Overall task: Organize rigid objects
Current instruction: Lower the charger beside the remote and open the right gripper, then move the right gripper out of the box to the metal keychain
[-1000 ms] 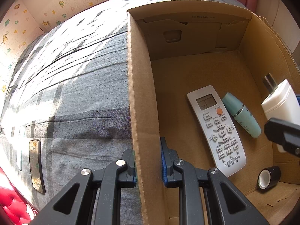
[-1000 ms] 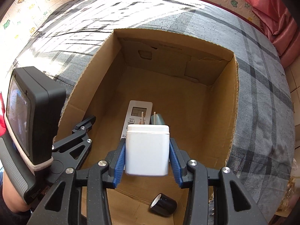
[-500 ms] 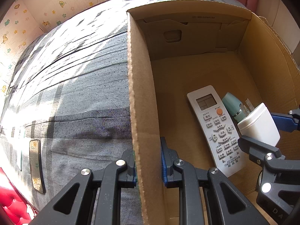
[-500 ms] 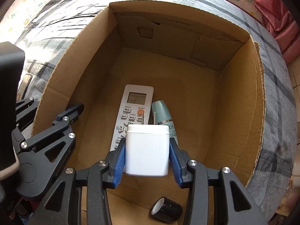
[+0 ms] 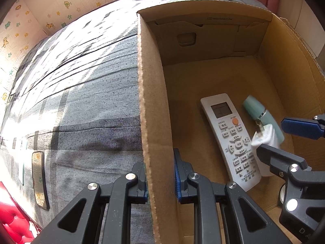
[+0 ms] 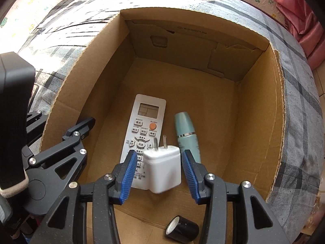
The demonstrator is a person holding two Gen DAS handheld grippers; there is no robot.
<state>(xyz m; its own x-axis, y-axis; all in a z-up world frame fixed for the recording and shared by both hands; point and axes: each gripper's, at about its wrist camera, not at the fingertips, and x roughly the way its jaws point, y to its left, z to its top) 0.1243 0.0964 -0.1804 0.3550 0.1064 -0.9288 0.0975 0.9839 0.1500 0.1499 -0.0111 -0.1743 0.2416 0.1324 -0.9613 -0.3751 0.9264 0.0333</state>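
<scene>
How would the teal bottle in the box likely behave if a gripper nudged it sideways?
The teal bottle lies on its side and looks round, so it would probably roll. It looks rigid and likely light. The remote close beside it might stop it.

Inside the cardboard box point(image 6: 258, 122), the remote control point(image 6: 145, 130) is laid at 9 o'clock of the bottle point(image 6: 185, 134), the tape roll point(image 6: 181, 230) at 6 o'clock.

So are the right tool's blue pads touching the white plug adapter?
Apart. The right wrist view shows brown cardboard box between both blue pads and the white plug adapter.
</scene>
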